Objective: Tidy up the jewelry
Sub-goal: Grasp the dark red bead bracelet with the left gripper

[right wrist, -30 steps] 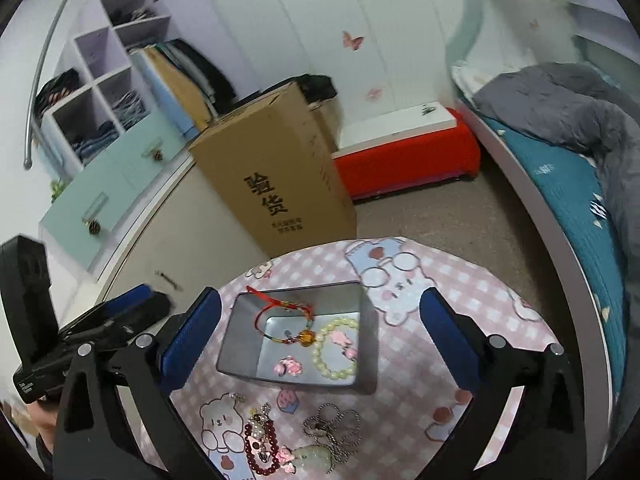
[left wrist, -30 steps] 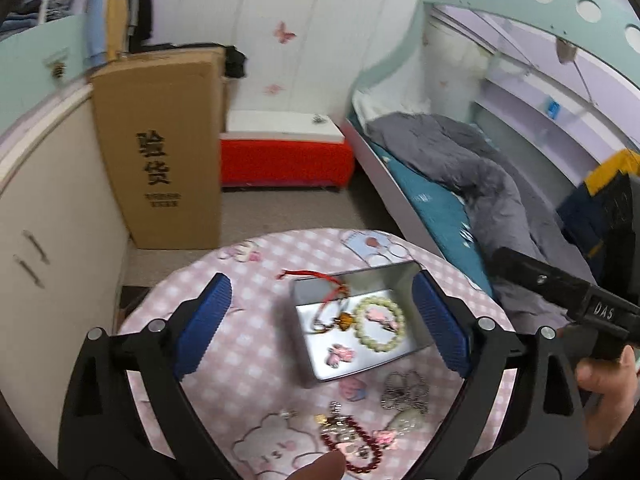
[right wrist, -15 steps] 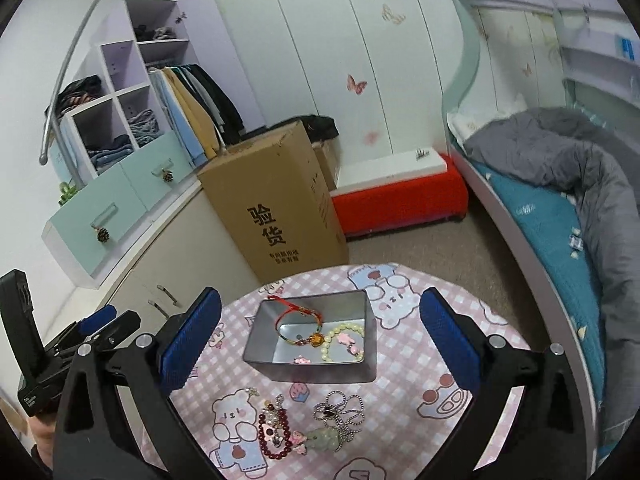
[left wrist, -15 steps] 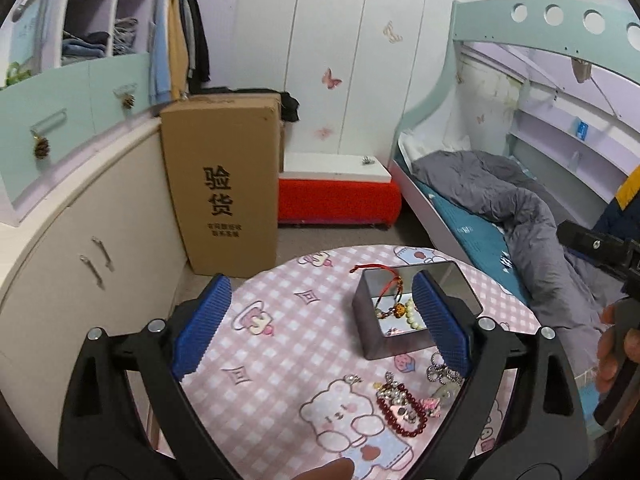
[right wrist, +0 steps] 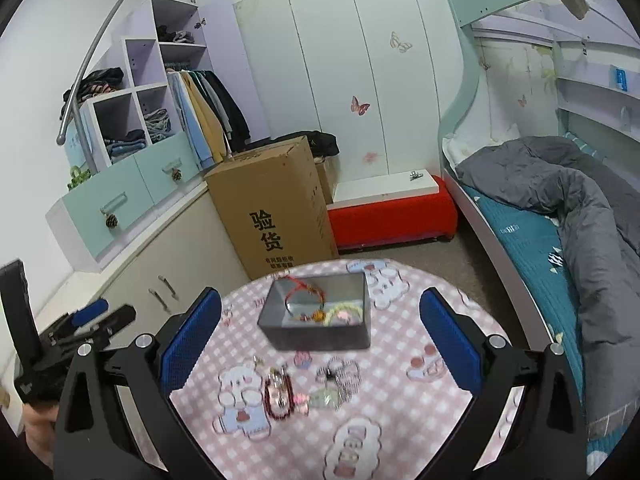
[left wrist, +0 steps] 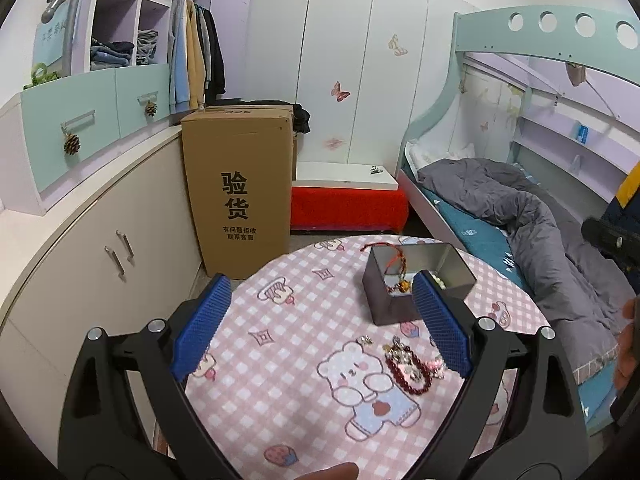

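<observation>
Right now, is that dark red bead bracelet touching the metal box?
Apart. The right wrist view shows the bracelet lying on the tablecloth, with bare checked cloth between it and the box.

Your tabletop (right wrist: 400,408) wears pink-and-white check with cartoon bears. The tin (right wrist: 320,336) is grey metal, a red cord bracelet (right wrist: 304,294) and pale green beads (right wrist: 344,312) inside. Your tool (left wrist: 320,336) pads (left wrist: 200,332) are blue on black arms. The dark red bead bracelet (left wrist: 412,376) lies outside.
</observation>
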A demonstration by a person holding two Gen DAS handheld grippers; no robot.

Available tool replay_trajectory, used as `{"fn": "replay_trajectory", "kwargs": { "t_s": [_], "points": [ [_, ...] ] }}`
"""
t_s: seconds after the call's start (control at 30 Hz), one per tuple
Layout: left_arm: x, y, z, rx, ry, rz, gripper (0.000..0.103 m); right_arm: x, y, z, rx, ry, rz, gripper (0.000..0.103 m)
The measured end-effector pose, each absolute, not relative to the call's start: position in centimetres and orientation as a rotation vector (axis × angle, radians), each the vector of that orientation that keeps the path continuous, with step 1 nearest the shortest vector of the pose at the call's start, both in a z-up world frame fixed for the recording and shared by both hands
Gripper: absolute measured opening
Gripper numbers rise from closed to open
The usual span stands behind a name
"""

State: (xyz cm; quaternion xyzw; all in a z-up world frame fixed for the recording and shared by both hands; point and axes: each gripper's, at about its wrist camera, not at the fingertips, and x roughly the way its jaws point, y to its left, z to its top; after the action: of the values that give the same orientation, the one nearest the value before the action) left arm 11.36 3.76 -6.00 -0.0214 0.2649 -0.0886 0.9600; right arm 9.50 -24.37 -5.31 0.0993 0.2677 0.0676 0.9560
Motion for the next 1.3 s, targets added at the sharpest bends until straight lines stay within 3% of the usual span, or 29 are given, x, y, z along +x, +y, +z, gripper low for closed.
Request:
{"fn": "replay_trajectory", "kwargs": {
  "t_s": [0.4,0.97,1.13,1.3],
  "points": [
    [10.2,0.4,-10.0,0.009,0.627,-0.249,0.090,7.9,-25.0,-9.3,0.213,0.648,0.097,0.096],
    [14.5,-4.5,-20.7,0.038,0.940,-0.281,0.090,8.2,-25.0,-13.8,0.236,0.780,0.106,0.096],
    [15.1,-5.0,-21.9,0.049,0.960,-0.272,0.080,8.4,-25.1,-14.4,0.237,0.800,0.107,0.096],
    [15.2,-3.9,-21.7,0.058,0.954,-0.273,0.039,8.6,-24.9,-15.1,0.236,0.822,0.118,0.096]
  ]
}}
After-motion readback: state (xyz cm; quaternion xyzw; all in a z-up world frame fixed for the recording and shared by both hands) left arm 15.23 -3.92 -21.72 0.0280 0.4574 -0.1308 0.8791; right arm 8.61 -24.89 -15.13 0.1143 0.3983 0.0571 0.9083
